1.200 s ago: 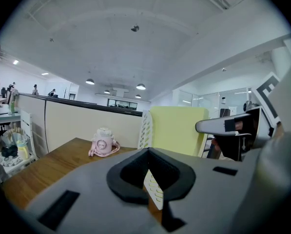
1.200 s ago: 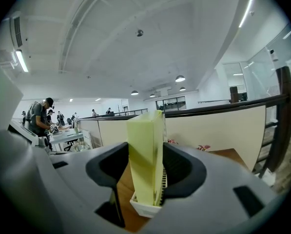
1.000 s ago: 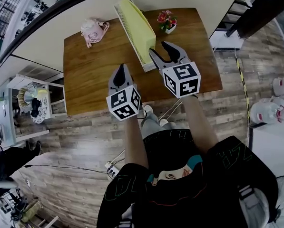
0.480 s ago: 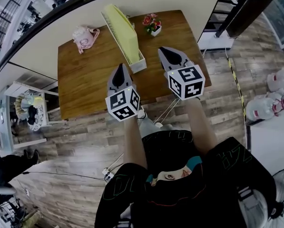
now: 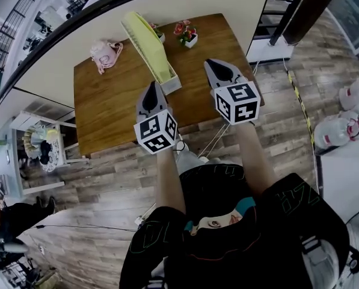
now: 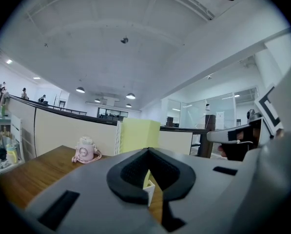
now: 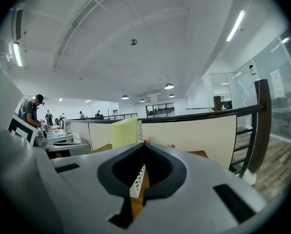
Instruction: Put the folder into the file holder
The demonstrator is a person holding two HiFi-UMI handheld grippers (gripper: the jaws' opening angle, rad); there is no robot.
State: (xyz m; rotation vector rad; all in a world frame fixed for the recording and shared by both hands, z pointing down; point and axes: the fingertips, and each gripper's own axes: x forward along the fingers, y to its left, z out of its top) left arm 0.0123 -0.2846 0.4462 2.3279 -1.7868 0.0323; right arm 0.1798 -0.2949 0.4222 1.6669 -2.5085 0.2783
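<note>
A yellow folder (image 5: 148, 44) stands upright inside the white file holder (image 5: 170, 84) on the wooden table (image 5: 107, 107). My left gripper (image 5: 151, 88) is shut and empty, over the table's near part just left of the holder's near end. My right gripper (image 5: 214, 63) is shut and empty too, to the right of the holder and apart from it. In the left gripper view the folder (image 6: 138, 135) rises beyond the closed left gripper (image 6: 147, 150), with the holder's corner (image 6: 149, 191) showing below it. The right gripper view shows the folder (image 7: 125, 132) and the holder's perforated wall (image 7: 138, 184) past the right gripper (image 7: 144, 144).
A pink bottle with a strap (image 5: 104, 52) lies at the table's far left. A small flower pot (image 5: 186, 34) stands at the far right, beside the holder. A low partition wall (image 5: 185, 2) runs behind the table. A white trolley (image 5: 44, 134) stands on the floor at left.
My right gripper was open at the holder's near end; it has shut and drawn back to the right of it. The left gripper has also pulled back slightly.
</note>
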